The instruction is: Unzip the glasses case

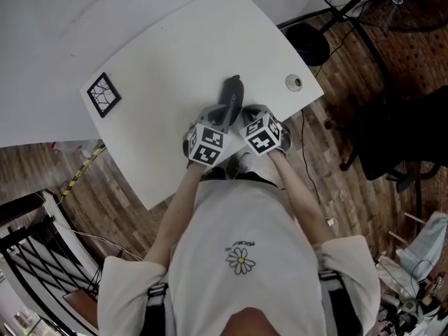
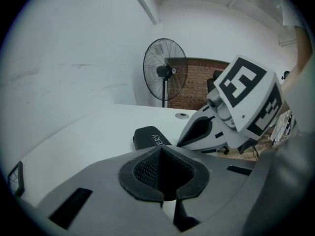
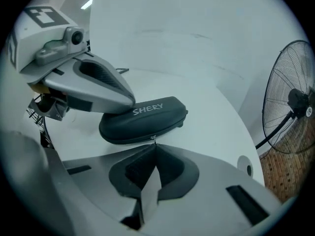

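Note:
A dark glasses case [image 1: 232, 93] printed SHERY lies on the white table [image 1: 175, 54], just ahead of both grippers. In the right gripper view the case [image 3: 142, 121] lies crosswise, its zip seam facing me. My right gripper [image 3: 155, 144] is shut, and a small metal zipper pull [image 3: 154, 139] pokes out at its tips, right at the seam. The left gripper [image 3: 129, 100] is shut too, and its tip rests on the case's top at the left end. In the left gripper view the shut jaws [image 2: 161, 149] cover the case's near end [image 2: 149, 137].
A black-and-white marker tile [image 1: 103, 94] lies at the table's left corner and a round cable grommet [image 1: 295, 82] at the right corner. A standing fan [image 2: 165, 72] and a black chair [image 1: 399, 138] stand on the wooden floor beyond the table's right edge.

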`<state>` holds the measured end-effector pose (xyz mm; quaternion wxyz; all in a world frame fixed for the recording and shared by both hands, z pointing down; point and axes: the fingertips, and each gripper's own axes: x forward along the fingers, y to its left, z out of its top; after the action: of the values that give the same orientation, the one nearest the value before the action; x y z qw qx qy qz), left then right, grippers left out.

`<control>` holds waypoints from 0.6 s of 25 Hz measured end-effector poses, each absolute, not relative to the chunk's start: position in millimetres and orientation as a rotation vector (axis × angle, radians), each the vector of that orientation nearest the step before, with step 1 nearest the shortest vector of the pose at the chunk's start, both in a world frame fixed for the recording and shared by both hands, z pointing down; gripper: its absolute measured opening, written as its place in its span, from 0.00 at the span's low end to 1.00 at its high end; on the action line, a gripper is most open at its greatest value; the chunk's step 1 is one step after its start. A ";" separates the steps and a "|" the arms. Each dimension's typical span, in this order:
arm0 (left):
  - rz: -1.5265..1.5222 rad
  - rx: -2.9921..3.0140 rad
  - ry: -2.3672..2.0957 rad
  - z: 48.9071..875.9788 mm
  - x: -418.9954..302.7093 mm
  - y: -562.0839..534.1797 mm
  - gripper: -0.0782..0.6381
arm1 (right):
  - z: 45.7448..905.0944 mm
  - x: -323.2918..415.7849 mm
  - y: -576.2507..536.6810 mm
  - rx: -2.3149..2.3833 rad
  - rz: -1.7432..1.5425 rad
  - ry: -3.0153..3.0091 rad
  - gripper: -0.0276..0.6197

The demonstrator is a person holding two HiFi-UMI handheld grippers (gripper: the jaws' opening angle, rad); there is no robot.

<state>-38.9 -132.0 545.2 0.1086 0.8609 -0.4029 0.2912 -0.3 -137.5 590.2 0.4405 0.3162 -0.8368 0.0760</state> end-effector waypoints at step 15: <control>0.903 2.469 -1.168 543.1 -33.8 -132.9 0.13 | 589.7 23.4 -186.9 0.771 0.134 -2.056 0.05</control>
<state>-33.8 -132.9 543.1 0.1319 0.8507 -0.4025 0.3112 23.4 -186.9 589.7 0.4538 0.3122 -0.8328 0.0544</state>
